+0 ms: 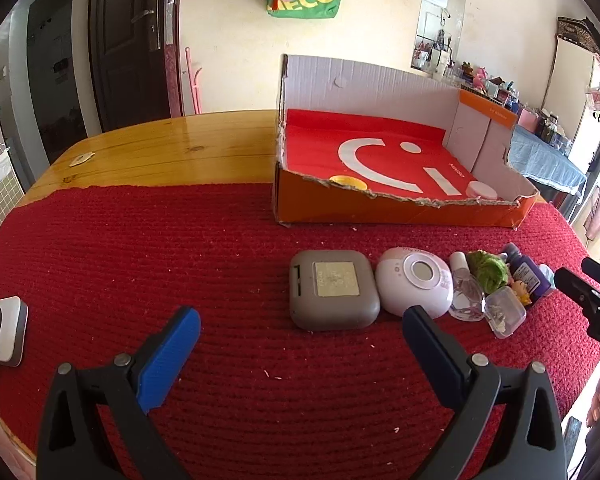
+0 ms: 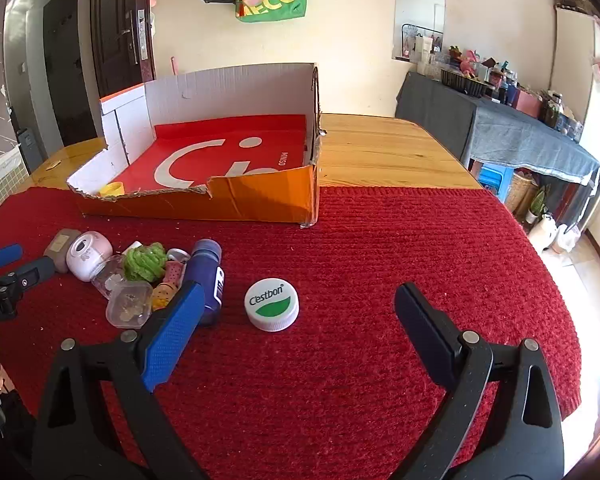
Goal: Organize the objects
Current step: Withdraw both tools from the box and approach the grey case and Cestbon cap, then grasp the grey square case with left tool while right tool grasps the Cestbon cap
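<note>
Left wrist view:
Left gripper (image 1: 300, 334): jaws spread wide and empty, low over the red knitted mat (image 1: 140, 248).
Nearest item: a grey square case (image 1: 334, 288) lay flat just ahead, between the fingertips' line of reach; a pink round case (image 1: 414, 282) touched its right side.
Cluster: a clear bottle (image 1: 466, 294), a small clear box (image 1: 505, 312), a green crocheted piece (image 1: 490, 270) and a purple bottle (image 1: 526, 272) crowded together at the right.
Box: the orange cardboard box (image 1: 400, 210) stood beyond, already holding a yellow lid (image 1: 348, 181) and a pink lid (image 1: 482, 191).
Handling, judged: the grey case looked rigid, smooth and light; its flat opposite sides seemed the best hold.

Right wrist view:
Right gripper (image 2: 298, 300): jaws wide apart, holding nothing.
Nearest item: a white bottle cap (image 2: 272, 304) lay alone on the mat, just beyond the fingertips and apart from the cluster.
Left gripper, seen at the left edge: near the grey case.
Handling, judged: the cap looked stiff and light, its ribbed rim offering grip across the width; being shallow, it could slip if pinched high.
</note>
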`<state>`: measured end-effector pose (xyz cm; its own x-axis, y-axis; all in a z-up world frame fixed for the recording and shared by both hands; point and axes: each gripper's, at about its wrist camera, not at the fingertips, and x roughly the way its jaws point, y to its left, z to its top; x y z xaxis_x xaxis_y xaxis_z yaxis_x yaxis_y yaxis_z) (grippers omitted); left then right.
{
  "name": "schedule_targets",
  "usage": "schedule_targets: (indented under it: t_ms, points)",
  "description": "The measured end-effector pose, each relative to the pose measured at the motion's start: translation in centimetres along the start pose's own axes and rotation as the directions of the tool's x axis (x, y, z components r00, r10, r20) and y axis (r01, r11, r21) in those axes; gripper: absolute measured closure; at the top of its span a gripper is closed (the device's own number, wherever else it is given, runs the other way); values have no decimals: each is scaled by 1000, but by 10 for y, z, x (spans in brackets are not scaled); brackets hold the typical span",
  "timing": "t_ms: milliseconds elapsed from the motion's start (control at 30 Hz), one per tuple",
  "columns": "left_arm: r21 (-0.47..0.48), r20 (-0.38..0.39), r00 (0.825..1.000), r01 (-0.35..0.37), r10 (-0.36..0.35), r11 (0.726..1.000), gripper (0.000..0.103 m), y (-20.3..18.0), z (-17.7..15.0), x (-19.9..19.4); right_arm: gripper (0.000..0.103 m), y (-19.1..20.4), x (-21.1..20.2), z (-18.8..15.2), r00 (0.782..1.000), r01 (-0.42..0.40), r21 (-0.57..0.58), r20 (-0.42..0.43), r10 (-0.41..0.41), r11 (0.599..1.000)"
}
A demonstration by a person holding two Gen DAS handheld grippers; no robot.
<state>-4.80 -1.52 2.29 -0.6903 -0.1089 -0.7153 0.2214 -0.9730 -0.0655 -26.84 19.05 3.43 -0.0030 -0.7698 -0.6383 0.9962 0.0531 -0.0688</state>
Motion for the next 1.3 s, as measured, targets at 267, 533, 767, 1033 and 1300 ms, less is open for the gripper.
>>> schedule_targets:
  t_ms: [267,533,767,1033,1300]
  points:
    - [33,-35,999,-20,22,999,0,5,7,12,6,-10,16,0,998,13,-4,-61,-13,1000]
    - [82,-40,997,-59,62,995,0,7,12,13,6,-14,26,-1,995,-2,-17,-105,0,1000]
    - [109,-56,996,-59,65,992,2,1,16,22,6,-15,33,-3,992,-28,-4,-123,28,1000]
    - [97,-80,997,-14,22,995,19,-1,20,29,11,-9,34,-3,992,-46,-39,-118,41,998]
    - [108,-66,997,55,-48,993,49,-7,19,25,31,-3,33,-2,992,-85,-55,-101,79,995]
